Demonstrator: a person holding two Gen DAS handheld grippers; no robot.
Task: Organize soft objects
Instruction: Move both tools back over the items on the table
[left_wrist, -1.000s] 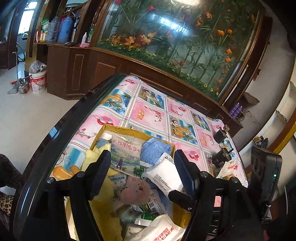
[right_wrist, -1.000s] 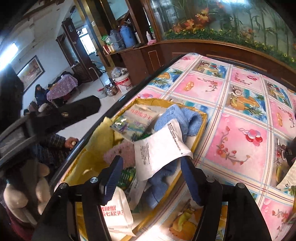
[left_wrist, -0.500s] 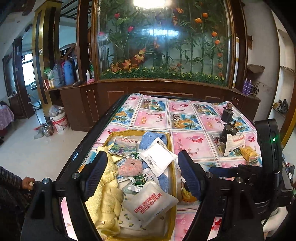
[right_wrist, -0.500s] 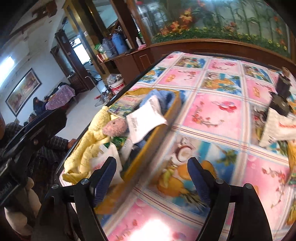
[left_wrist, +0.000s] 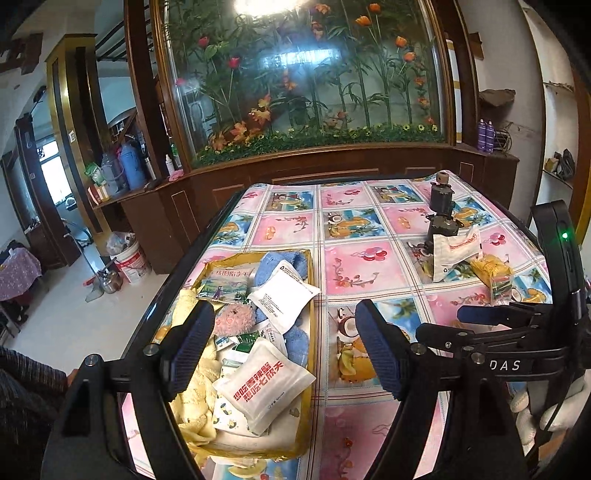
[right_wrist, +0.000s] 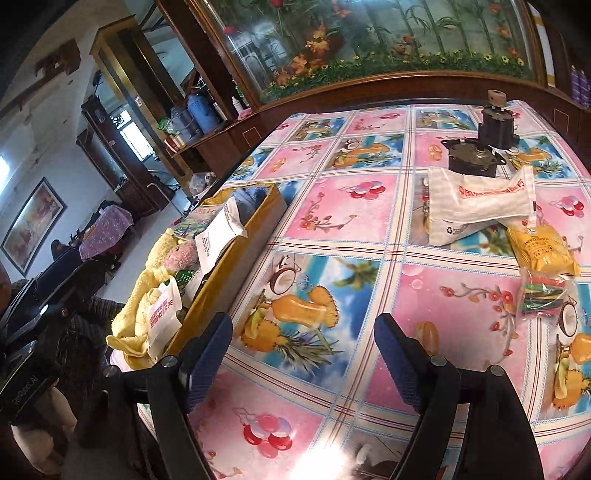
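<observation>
Jaws gape wide, empty, on left hand-held gripper (left_wrist: 284, 350) and right hand-held gripper (right_wrist: 303, 354).

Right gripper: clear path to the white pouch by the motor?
Probably yes. The right gripper is open and empty, with only bare tablecloth between it and the white pouch. The yellow packet touches its near edge; the motor stands behind.

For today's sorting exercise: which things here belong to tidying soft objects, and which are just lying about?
Belongs to the job:
yellow cardboard box of soft items
white striped soft packet
yellow snack packet
clear bag of coloured bits

Lying about:
two dark metal motors
white plastic bucket on the floor
</observation>
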